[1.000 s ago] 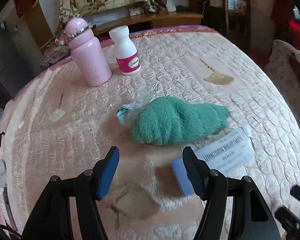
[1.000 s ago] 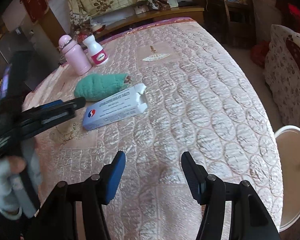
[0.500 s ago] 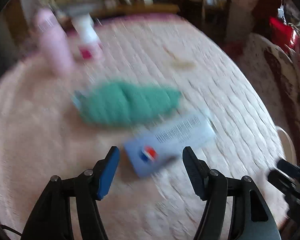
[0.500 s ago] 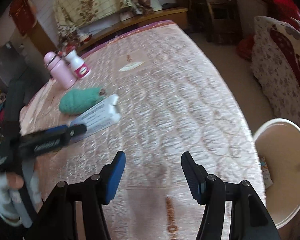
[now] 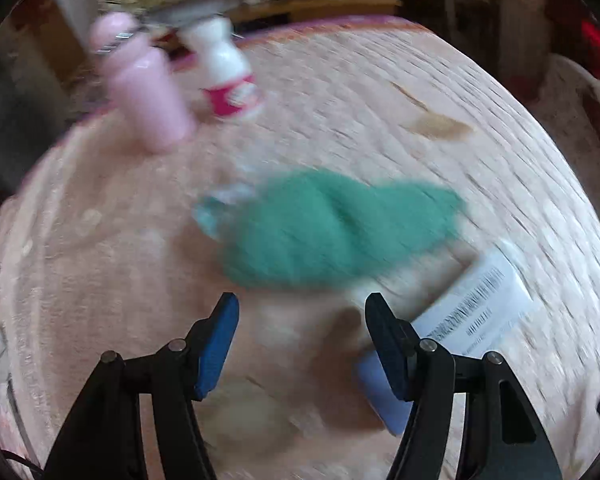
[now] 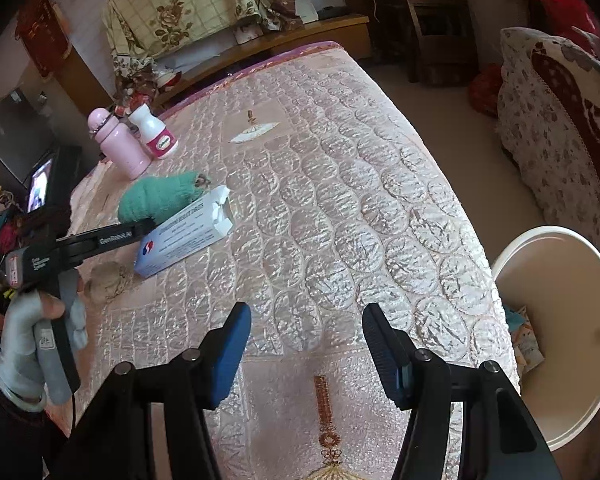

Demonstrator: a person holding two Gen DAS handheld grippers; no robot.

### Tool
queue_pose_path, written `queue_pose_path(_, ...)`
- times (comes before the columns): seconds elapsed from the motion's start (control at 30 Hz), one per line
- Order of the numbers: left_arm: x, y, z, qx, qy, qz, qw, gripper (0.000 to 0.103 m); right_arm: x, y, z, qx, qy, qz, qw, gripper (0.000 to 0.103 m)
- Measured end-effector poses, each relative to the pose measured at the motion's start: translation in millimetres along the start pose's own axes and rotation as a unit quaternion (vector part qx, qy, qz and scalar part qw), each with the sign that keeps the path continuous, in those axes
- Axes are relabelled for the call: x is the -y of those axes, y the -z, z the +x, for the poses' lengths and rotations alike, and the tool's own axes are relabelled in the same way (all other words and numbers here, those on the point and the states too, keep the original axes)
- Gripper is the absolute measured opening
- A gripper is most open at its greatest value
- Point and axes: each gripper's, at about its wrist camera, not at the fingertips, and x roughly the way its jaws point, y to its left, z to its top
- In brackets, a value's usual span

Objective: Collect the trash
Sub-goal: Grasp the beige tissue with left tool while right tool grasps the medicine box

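A white and blue tablet box [image 6: 184,236] with a torn end lies on the quilted bed; in the blurred left wrist view it [image 5: 468,320] sits just right of my open left gripper [image 5: 300,320]. A crumpled clear wrapper [image 5: 220,208] lies by a green fuzzy sock [image 5: 332,228] ahead of that gripper. The left gripper also shows in the right wrist view [image 6: 112,236], its tip beside the box and the sock [image 6: 160,196]. My right gripper [image 6: 304,340] is open and empty over the bed's near part. A white bin [image 6: 568,264] stands right of the bed, with some trash inside.
A pink bottle [image 6: 120,148] and a white pill bottle [image 6: 156,132] stand at the bed's far left. A tan crumpled lump [image 6: 108,280] lies near the box. A floral armchair [image 6: 560,120] stands at right, wooden furniture behind.
My left gripper swung right over the box, then back left toward the sock. My right gripper pulled back and turned right, bringing the bin into view.
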Motion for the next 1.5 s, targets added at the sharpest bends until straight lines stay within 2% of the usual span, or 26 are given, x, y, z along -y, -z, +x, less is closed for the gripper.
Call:
queue_pose_path(0.07, 12, 10, -3, -0.022, 0.042, 0.009, 0.9988, 0.067, 1, -1, -2, 0.003, 0.0, 0.002, 1.0, 0.062)
queue_pose_path(0.13, 23, 19, -12, -0.028, 0.071, 0.02, 0.9969, 0.067, 4, -3, -5, 0.007, 0.003, 0.004, 1.0, 0.062)
queue_pose_path(0.23, 33, 36, -34, -0.013, 0.106, 0.032, 0.9938, 0.067, 8, -6, -9, 0.012, 0.008, 0.008, 1.0, 0.062)
queue_pose_path(0.33, 28, 45, -51, 0.003, 0.119, 0.019, 0.9927, 0.067, 7, -8, -5, 0.006, 0.007, 0.007, 1.0, 0.062)
queue_pose_path(0.6, -24, 57, -89, 0.062, 0.123, -0.035, 0.9898, 0.067, -30, -7, 15, -0.01, 0.021, -0.042, 0.999, 0.062)
queue_pose_path(0.8, -63, 63, -89, 0.084, 0.116, -0.067, 0.9875, 0.067, -52, -7, 29, -0.017, 0.023, -0.063, 0.998, 0.062)
queue_pose_path(0.97, -88, 73, -79, 0.092, 0.112, -0.089, 0.9854, 0.073, -62, -12, 37, -0.019, 0.018, -0.065, 0.998, 0.062)
queue_pose_path(1.07, -97, 75, -69, 0.084, 0.121, -0.1, 0.9841, 0.073, -66, -15, 42, -0.024, 0.022, -0.066, 0.997, 0.062)
queue_pose_path(1.2, -103, 77, -63, 0.093, 0.125, -0.104, 0.9823, 0.074, -72, -18, 50, -0.03, 0.019, -0.066, 0.997, 0.062)
queue_pose_path(1.3, -102, 76, -56, 0.09, 0.128, -0.098, 0.9828, 0.078, -74, -21, 56, -0.031, 0.012, -0.054, 0.998, 0.063)
queue_pose_path(1.43, -98, 76, -47, 0.093, 0.113, -0.085, 0.9855, 0.079, -83, -26, 68, -0.038, 0.005, -0.054, 0.998, 0.065)
queue_pose_path(1.5, -97, 74, -42, 0.091, 0.108, -0.084, 0.9864, 0.079, -92, -26, 75, -0.039, 0.019, -0.066, 0.997, 0.066)
